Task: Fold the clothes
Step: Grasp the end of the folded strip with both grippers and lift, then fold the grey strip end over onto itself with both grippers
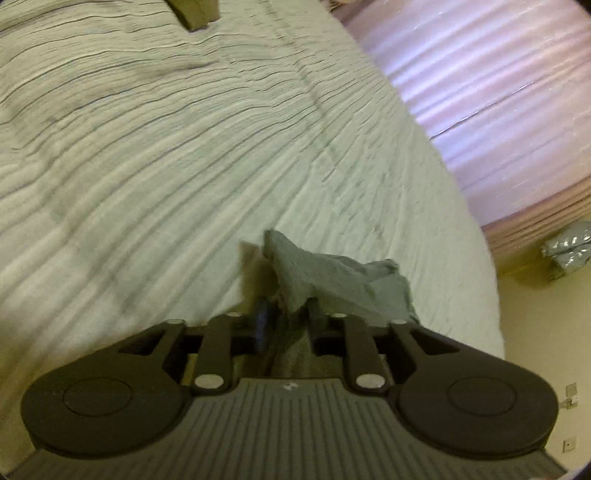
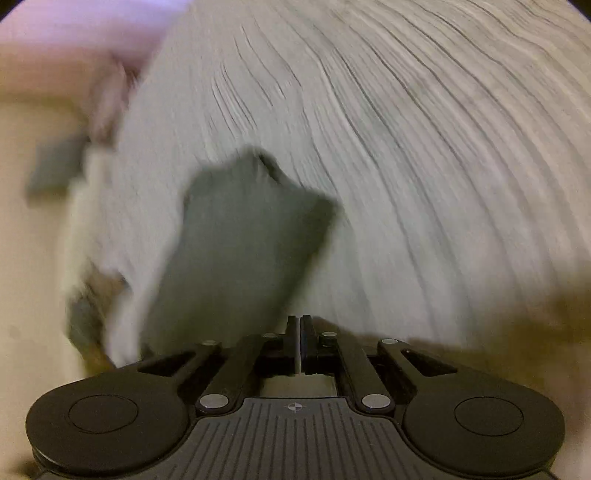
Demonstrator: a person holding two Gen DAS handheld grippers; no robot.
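Small grey-green cloth garment (image 1: 325, 280) bunched near the pale ribbed bedspread's (image 1: 166, 166) edge, unfolded. Left gripper (image 1: 286, 317) pinches its fabric; right gripper (image 2: 299, 332) closed, apparently empty. Folding barely begun.

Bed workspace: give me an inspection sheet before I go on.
Surface: bedspread, pale, ribbed and wrinkled.
Job's things: grey garment, bunched near the bed edge; blurred in the right view.
Clutter: dark cloth at the far end.
Grippers: left gripper partly open, garment between its fingers, pressing not clear; right gripper shut, garment just left of it, hold not clear.
Cables: nothing seen.
Surroundings: curtain, floor, wall sockets.
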